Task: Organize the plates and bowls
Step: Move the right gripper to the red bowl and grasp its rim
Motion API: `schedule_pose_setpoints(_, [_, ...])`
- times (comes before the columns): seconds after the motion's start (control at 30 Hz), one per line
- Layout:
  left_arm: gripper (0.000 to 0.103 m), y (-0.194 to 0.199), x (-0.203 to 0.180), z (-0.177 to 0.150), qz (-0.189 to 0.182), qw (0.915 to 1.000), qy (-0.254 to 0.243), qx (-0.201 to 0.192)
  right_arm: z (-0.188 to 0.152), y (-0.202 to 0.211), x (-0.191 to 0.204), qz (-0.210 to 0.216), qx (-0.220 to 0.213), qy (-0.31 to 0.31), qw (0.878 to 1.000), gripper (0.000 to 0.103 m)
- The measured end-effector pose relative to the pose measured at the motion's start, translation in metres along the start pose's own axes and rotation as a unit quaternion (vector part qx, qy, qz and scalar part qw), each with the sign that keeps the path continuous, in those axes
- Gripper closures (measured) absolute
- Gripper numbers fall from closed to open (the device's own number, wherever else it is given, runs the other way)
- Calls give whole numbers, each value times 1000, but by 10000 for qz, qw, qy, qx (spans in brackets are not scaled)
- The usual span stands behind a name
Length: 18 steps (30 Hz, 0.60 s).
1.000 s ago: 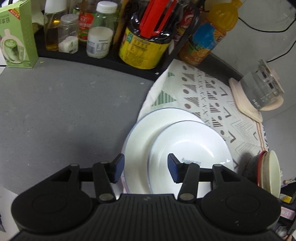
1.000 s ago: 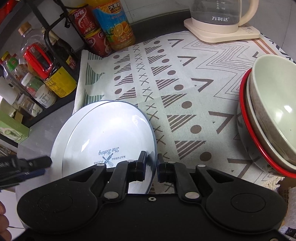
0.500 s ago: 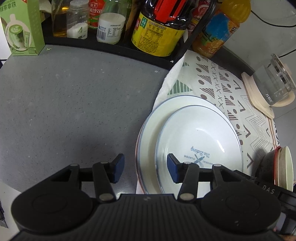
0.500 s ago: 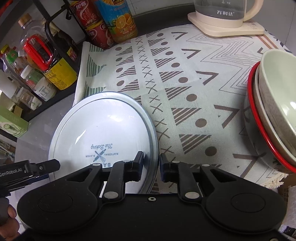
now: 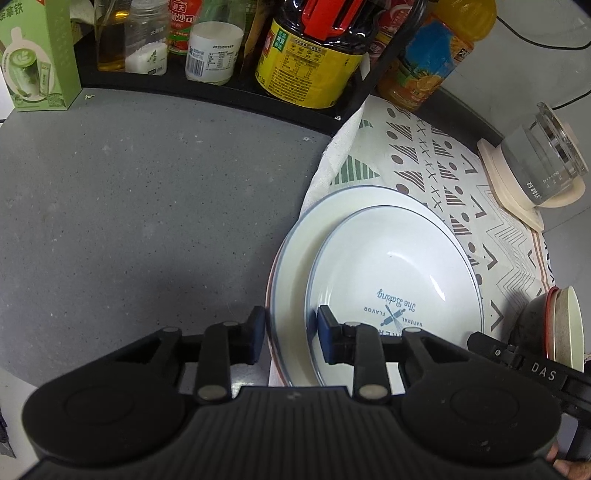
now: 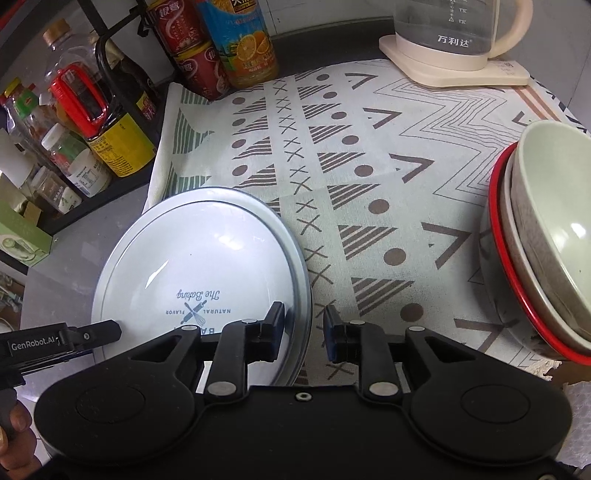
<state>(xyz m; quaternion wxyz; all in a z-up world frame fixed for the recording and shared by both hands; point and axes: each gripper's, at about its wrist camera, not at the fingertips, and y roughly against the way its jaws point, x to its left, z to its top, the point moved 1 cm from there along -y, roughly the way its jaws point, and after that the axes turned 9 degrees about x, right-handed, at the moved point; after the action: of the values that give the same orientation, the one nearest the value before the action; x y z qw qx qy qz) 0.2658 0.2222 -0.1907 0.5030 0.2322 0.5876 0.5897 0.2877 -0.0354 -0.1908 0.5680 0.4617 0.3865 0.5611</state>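
1. Your widest open room is the bare grey tabletop point(image 5: 147, 206), from 9 to 12 o'clock of the left hand-held gripper point(image 5: 290, 332). Its far edge is closed off by a black shelf rack point(image 5: 229, 96) crowded with bottles and jars, with a green carton point(image 5: 37, 59) at 11 o'clock.
2. Your left hand-held gripper straddles the near-left rims of the stacked plates: the large plate point(image 5: 295, 266) and the smaller printed plate point(image 5: 395, 280) lying in it. Its jaws are closing with both rims between them; you cannot tell whether the pads press on them yet.
3. The plates lie half on the tabletop, half over the left edge of the patterned cloth point(image 6: 369, 155).
4. Your right hand-held gripper point(image 6: 304, 328) straddles the plates' right rim at 6 o'clock of the cloth. Its jaws are opening, with a gap showing between the rim and the right pad.
5. The middle of the cloth, at 12 to 1 o'clock of the right hand-held gripper, is free room.
6. A juice bottle point(image 6: 243, 44) and red cans point(image 6: 192, 55) block the cloth's far-left corner.
7. A glass kettle point(image 6: 454, 33) on its cream base stands at the far edge, 1 o'clock.
8. The stacked bowls point(image 6: 546, 251), nested in a red-rimmed one, stand tilted at the cloth's right edge, 3 o'clock, well apart from the plates.
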Motion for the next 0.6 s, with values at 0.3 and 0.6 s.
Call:
schedule_pose_setpoints(0.3, [78,3,1,4,60,9999,28,78,0,11,2,140,-39,-4,9999,75])
schedule_pose_setpoints(0.6, [69,22,-10,17,114,9996,-239,88,-3,60,-5,271,-489,112,9984,39])
